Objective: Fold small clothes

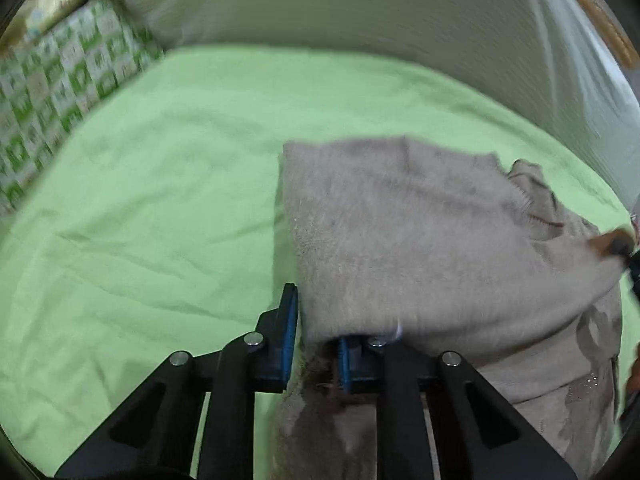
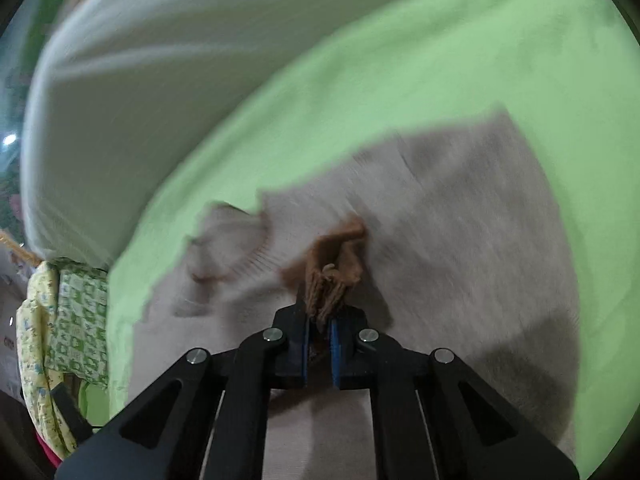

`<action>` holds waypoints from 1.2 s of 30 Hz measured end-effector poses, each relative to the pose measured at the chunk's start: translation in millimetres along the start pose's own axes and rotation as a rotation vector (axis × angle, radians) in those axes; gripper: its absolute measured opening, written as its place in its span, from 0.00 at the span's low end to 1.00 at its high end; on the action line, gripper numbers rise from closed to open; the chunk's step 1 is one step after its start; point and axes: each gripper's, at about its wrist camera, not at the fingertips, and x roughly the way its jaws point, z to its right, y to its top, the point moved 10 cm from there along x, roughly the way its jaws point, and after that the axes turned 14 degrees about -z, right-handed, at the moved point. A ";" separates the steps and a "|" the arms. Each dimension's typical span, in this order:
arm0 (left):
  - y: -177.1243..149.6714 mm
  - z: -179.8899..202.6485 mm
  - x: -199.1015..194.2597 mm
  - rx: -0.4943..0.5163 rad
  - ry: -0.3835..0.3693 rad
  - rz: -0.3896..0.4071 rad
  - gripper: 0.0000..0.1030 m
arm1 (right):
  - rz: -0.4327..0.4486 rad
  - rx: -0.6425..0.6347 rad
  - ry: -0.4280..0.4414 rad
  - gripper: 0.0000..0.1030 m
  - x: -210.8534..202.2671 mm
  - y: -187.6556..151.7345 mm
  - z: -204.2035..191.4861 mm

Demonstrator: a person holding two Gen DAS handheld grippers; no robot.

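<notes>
A beige knit sweater [image 1: 400,232] lies partly folded on a green sheet [image 1: 160,200]. In the left wrist view my left gripper [image 1: 318,344] is shut on the sweater's near edge. Fabric is bunched between the blue pads and draped over the right finger. In the right wrist view my right gripper [image 2: 320,328] is shut on a brown ribbed piece [image 2: 332,264] of the sweater [image 2: 460,220], pinched just above the body of the garment. That brown piece and a dark bit of the right gripper [image 1: 624,248] show at the far right edge of the left wrist view.
The green sheet [image 2: 440,60] stretches well beyond the sweater. A white padded surface [image 1: 360,8] rises along its far side. A green-and-white patterned cushion [image 1: 60,92] sits at the sheet's end and also shows in the right wrist view [image 2: 80,320].
</notes>
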 end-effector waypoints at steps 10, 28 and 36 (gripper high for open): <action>-26.7 23.9 1.7 0.053 0.018 0.015 0.16 | 0.090 -0.036 -0.076 0.08 -60.9 -7.8 54.5; -85.2 -35.3 -7.1 -0.068 -0.015 -0.072 0.41 | 0.027 -0.069 -0.313 0.43 -77.8 -58.1 103.1; -145.4 -33.2 -49.7 -0.058 -0.063 -0.068 0.53 | 0.079 -0.150 -0.269 0.43 -142.2 -106.7 78.8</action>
